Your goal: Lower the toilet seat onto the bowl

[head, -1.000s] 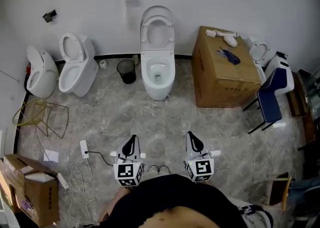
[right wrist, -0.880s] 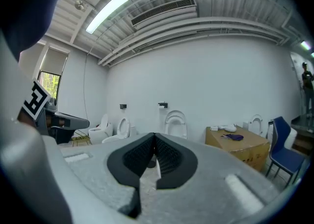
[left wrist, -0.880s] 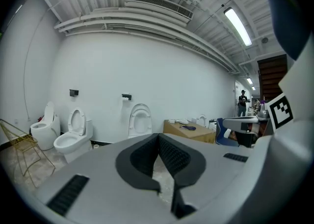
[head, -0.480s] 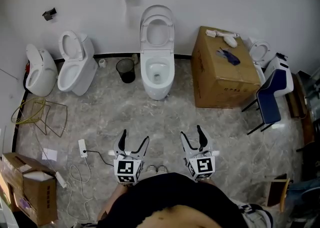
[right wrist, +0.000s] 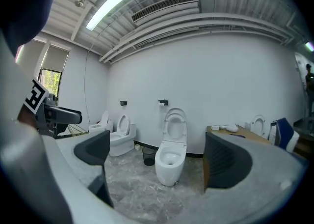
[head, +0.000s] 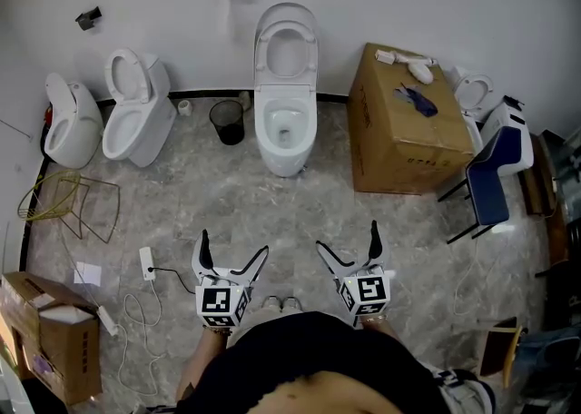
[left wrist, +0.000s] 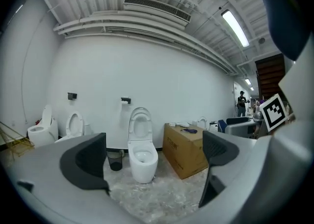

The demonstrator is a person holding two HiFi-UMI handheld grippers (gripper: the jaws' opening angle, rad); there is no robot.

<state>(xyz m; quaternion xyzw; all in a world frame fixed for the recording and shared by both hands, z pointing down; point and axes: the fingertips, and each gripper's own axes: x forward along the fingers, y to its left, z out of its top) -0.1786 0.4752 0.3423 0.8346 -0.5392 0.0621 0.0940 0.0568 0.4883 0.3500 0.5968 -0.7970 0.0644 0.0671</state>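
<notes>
Against the wall the toilet seat (head: 264,56) stands upright; left gripper (head: 234,244) and right gripper (head: 348,236) jaws just opened, empty

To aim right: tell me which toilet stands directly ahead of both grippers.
The middle toilet, between the black bin and the cardboard box; the other toilets stand off to the sides.

A test or display hall, rather than a household bathroom, is indicated. A middle toilet (head: 286,122), a second toilet (head: 136,117) and a third toilet (head: 68,126) are lined up along one white wall. A large cardboard box (head: 404,135) and a power strip (head: 145,263) are left on the marbled floor (head: 272,212). Overhead, a ventilation grille (left wrist: 157,9) and a strip light (left wrist: 234,27) are mounted on an exposed ceiling.
</notes>
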